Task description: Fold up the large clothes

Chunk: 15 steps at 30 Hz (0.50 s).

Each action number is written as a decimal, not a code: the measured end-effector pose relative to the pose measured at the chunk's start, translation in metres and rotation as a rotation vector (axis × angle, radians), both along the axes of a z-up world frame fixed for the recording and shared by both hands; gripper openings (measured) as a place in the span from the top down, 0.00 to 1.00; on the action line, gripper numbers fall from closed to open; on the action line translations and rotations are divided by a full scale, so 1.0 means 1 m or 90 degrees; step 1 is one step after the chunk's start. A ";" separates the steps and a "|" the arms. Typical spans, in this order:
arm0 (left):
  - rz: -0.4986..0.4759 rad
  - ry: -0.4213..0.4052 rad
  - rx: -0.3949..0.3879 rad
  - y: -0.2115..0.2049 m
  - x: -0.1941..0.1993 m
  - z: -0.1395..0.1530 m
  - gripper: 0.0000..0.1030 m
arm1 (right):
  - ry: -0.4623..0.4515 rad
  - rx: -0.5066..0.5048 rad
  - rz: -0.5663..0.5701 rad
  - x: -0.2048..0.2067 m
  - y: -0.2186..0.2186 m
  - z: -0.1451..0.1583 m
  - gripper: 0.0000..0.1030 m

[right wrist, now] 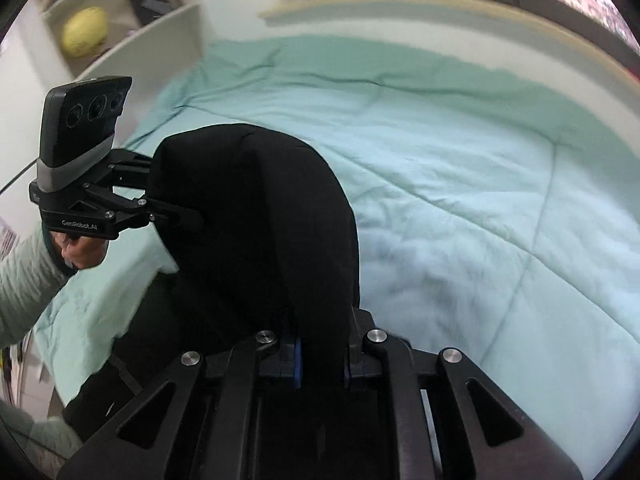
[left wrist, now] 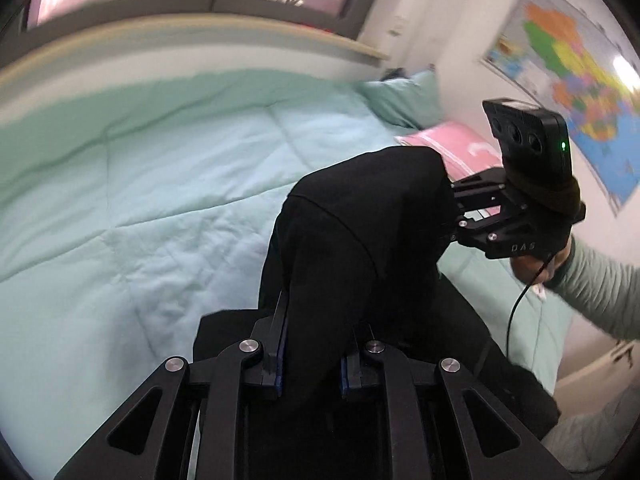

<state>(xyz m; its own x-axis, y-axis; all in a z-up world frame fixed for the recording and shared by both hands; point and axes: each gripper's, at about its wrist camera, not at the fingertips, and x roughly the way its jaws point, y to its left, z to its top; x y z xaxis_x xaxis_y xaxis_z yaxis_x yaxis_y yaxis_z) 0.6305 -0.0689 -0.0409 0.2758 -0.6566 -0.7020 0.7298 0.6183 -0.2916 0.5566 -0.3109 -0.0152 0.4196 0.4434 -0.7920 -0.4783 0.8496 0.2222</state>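
Observation:
A large black garment point(left wrist: 360, 232) hangs in the air between my two grippers, above a bed with a mint-green quilt point(left wrist: 140, 184). My left gripper point(left wrist: 310, 360) is shut on one part of its upper edge; the cloth fills the gap between the fingers. My right gripper point(left wrist: 456, 208) shows at the right of the left wrist view, shut on the other part. In the right wrist view the right gripper point(right wrist: 320, 360) is shut on the black garment point(right wrist: 260, 220), and the left gripper point(right wrist: 176, 204) holds it at the left. The garment's lower part drapes over the quilt point(right wrist: 480, 200) edge.
A pink pillow point(left wrist: 452, 140) and a mint pillow point(left wrist: 404, 96) lie at the head of the bed. A wall map point(left wrist: 568, 68) hangs at the right. A white shelf point(right wrist: 132, 32) with a yellow ball point(right wrist: 84, 30) stands beyond the bed's foot. Windows run along the far wall.

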 end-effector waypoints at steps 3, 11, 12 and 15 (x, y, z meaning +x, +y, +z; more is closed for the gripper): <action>-0.005 -0.021 -0.002 0.003 -0.060 0.020 0.82 | -0.026 -0.033 0.004 -0.062 0.017 0.021 0.84; 0.035 0.077 0.019 0.010 -0.193 -0.020 0.82 | 0.009 -0.080 -0.038 -0.206 0.051 -0.011 0.84; 0.039 0.093 0.031 0.008 -0.206 -0.034 0.82 | 0.030 -0.084 -0.041 -0.220 0.054 -0.023 0.84; 0.056 0.149 0.074 0.005 -0.235 -0.077 0.81 | 0.085 -0.108 -0.038 -0.247 0.061 -0.057 0.83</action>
